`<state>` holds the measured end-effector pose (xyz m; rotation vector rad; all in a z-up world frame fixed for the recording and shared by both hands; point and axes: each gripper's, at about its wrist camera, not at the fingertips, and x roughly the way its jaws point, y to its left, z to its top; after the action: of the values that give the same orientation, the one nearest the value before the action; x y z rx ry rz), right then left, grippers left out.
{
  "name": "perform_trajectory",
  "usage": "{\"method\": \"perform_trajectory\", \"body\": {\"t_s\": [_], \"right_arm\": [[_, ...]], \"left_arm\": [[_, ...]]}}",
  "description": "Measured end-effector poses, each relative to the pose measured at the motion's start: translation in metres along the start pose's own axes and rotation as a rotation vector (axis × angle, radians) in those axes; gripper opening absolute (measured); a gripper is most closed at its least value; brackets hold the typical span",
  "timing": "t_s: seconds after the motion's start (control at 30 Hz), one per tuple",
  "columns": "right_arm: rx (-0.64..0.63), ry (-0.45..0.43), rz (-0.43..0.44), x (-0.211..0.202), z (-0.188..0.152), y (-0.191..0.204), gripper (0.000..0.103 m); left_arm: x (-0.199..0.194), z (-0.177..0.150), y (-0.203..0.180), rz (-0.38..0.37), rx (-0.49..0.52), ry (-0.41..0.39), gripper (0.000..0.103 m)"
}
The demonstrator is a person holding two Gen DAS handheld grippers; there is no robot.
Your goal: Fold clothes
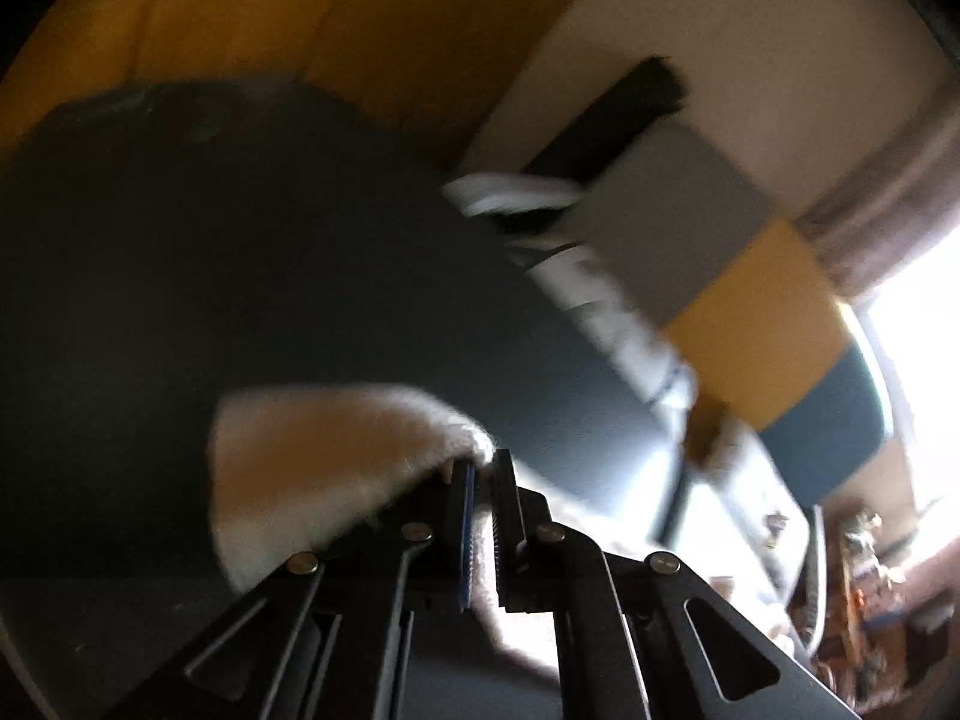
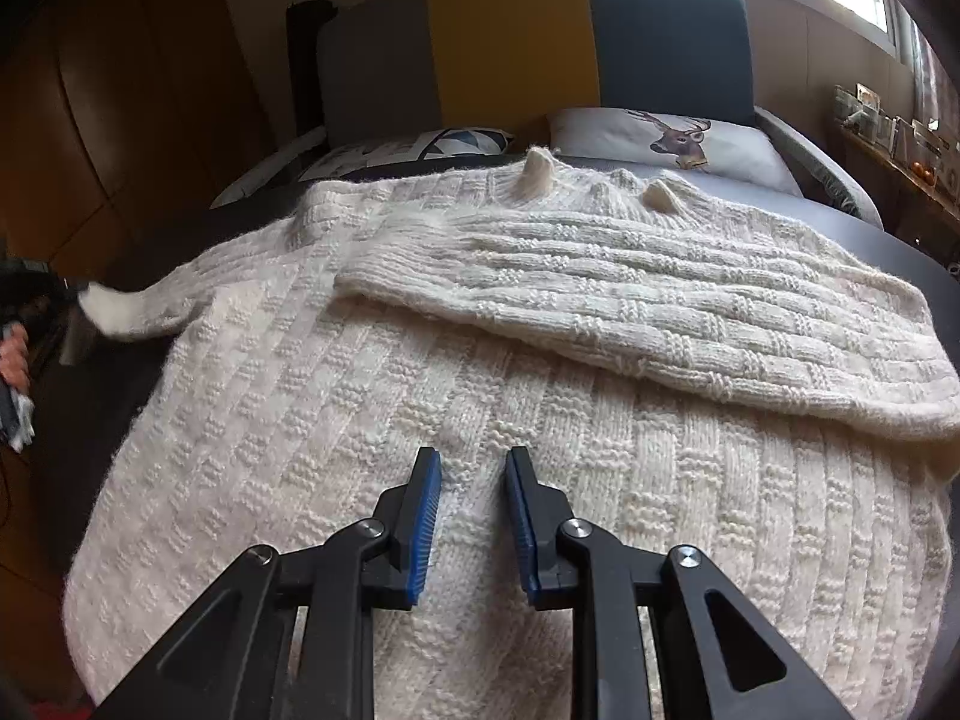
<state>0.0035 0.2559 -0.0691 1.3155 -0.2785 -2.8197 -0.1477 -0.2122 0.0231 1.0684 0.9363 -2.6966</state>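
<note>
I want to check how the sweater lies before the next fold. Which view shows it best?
The right wrist view: the sweater lies spread on the bed, one sleeve folded across its body. The left wrist view is blurred and shows only a cuff at the left gripper.

The left wrist view is motion-blurred: the pillows (image 1: 576, 252) smear into white streaks, and the clutter (image 1: 864, 564) at lower right cannot be made out. The sweater (image 2: 420, 390) runs past the right wrist view's bottom edge. Its left cuff (image 2: 111, 309) is blurred, and the left gripper (image 2: 36, 300) holding it is dark and indistinct there.
</note>
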Motion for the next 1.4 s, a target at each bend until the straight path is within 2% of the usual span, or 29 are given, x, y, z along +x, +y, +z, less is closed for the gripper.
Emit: {"method": "perform_trajectory", "body": {"t_s": [0.27,0.4,0.47,0.6,0.8,0.87,0.93,1.03,1.07,1.13,1.17,1.2,1.23,1.27,1.33,1.4], "right_arm": [[0.068,-0.003,0.056,0.0,0.002,-0.012,0.022],[0.16,0.001,0.112,-0.005,0.003,-0.026,0.022],[0.207,-0.01,0.138,-0.014,0.003,-0.035,0.022],[0.284,-0.035,0.133,-0.033,-0.001,-0.061,0.022],[0.435,-0.069,0.127,-0.053,-0.014,-0.109,0.022],[0.454,-0.07,0.112,-0.056,-0.018,-0.12,0.022],[0.475,-0.068,0.105,-0.058,-0.021,-0.127,0.022],[0.496,-0.064,0.103,-0.06,-0.025,-0.133,0.022],[0.492,-0.065,0.104,-0.061,-0.025,-0.133,0.022],[0.467,-0.067,0.097,-0.064,-0.022,-0.13,0.022],[0.451,-0.069,0.087,-0.065,-0.02,-0.128,0.022],[0.437,-0.074,0.082,-0.066,-0.018,-0.127,0.022],[0.415,-0.085,0.08,-0.068,-0.013,-0.123,0.022],[0.403,-0.091,0.076,-0.068,-0.01,-0.121,0.022],[0.352,-0.111,0.063,-0.07,0.005,-0.11,0.024],[0.274,-0.125,0.06,-0.068,0.02,-0.093,0.026]], "left_arm": [[-0.022,-0.011,-0.12,-0.193,0.221,0.0,0.005],[-0.027,-0.024,-0.184,-0.286,0.341,0.01,0.005],[-0.02,-0.047,-0.223,-0.32,0.421,0.037,0.005],[-0.002,-0.112,-0.284,-0.351,0.593,0.103,0.005],[0.013,-0.21,-0.334,-0.385,0.767,0.209,0.005],[0.024,-0.24,-0.341,-0.364,0.855,0.234,0.005],[0.04,-0.273,-0.346,-0.301,0.958,0.25,0.006],[0.058,-0.301,-0.34,-0.262,1.044,0.358,0.009],[0.057,-0.304,-0.334,-0.273,1.047,0.385,0.011],[0.042,-0.297,-0.319,-0.338,1.018,0.38,0.02],[0.033,-0.289,-0.31,-0.369,0.992,0.359,0.032],[0.023,-0.277,-0.296,-0.396,0.943,0.321,0.053],[0.015,-0.266,-0.283,-0.404,0.901,0.285,0.062],[0.011,-0.256,-0.269,-0.397,0.864,0.254,0.067],[0.007,-0.237,-0.243,-0.37,0.796,0.21,0.067],[0.011,-0.221,-0.214,-0.298,0.741,0.196,0.067]]}}
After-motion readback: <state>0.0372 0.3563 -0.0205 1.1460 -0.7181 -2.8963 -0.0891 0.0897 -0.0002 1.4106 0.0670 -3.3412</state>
